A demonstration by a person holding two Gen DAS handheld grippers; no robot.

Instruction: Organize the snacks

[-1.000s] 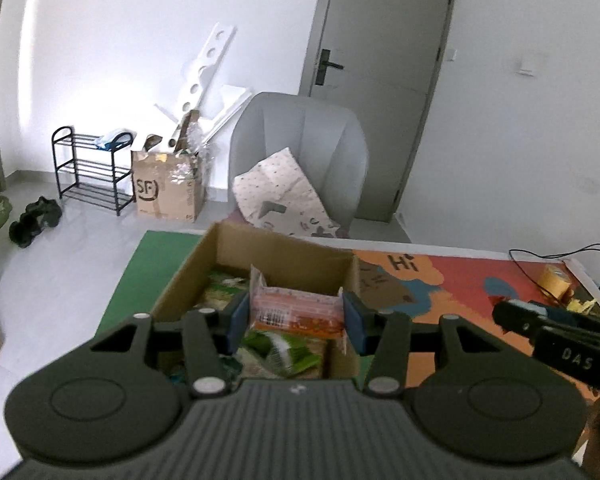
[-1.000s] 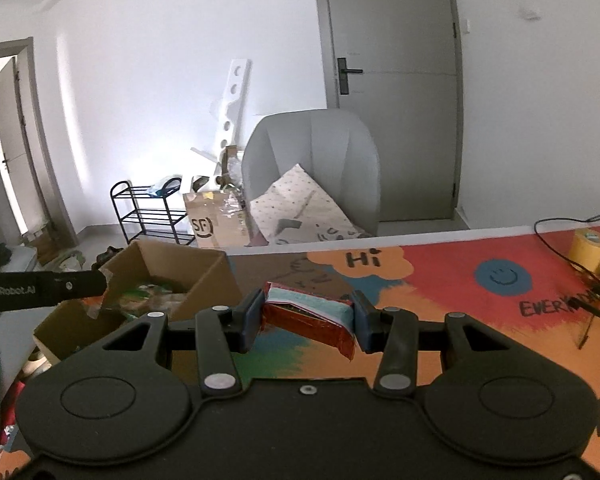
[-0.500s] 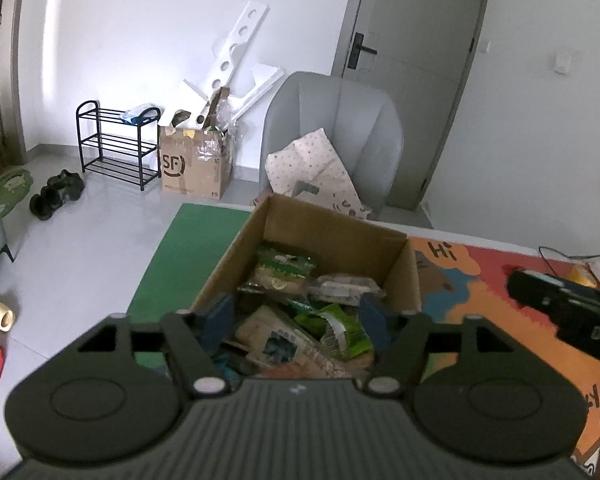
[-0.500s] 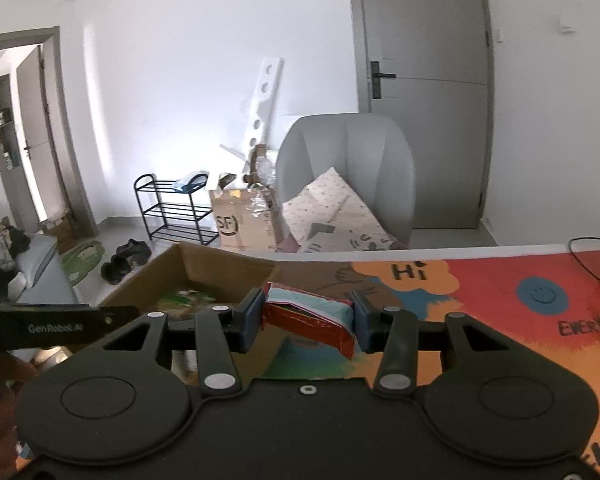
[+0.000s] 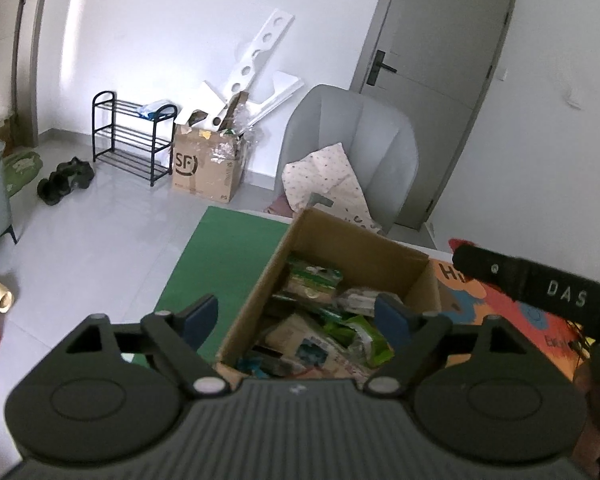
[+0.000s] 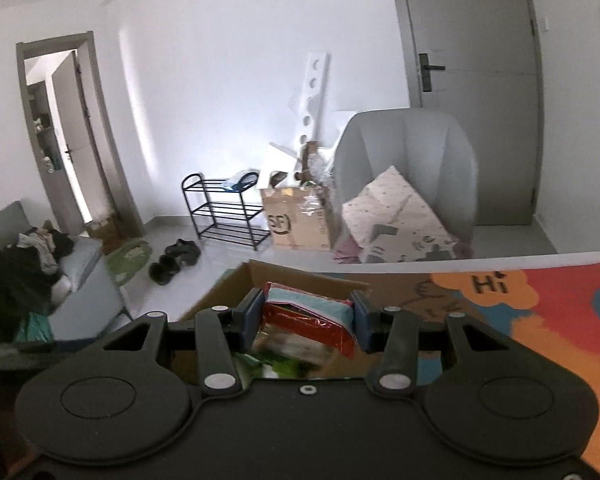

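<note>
An open cardboard box (image 5: pixel 352 240) holds several snack packets (image 5: pixel 320 320) at the table's left end. My left gripper (image 5: pixel 296 314) is open and empty above the box's near left corner. My right gripper (image 6: pixel 306 320) is shut on a red and teal snack packet (image 6: pixel 308 314) and holds it over the same box (image 6: pixel 236 284). The right gripper's black body (image 5: pixel 540 288) shows at the right of the left wrist view.
A colourful mat (image 6: pixel 540 320) covers the table to the right of the box. A green mat (image 5: pixel 228 264) lies left of the box. A grey chair (image 5: pixel 352 152), an SF carton (image 5: pixel 204 168) and a black shoe rack (image 5: pixel 132 136) stand on the floor beyond.
My left gripper let go of an orange snack packet into the box, opened wide and drew back to the left. My right gripper carried its red packet leftwards to above the box.
</note>
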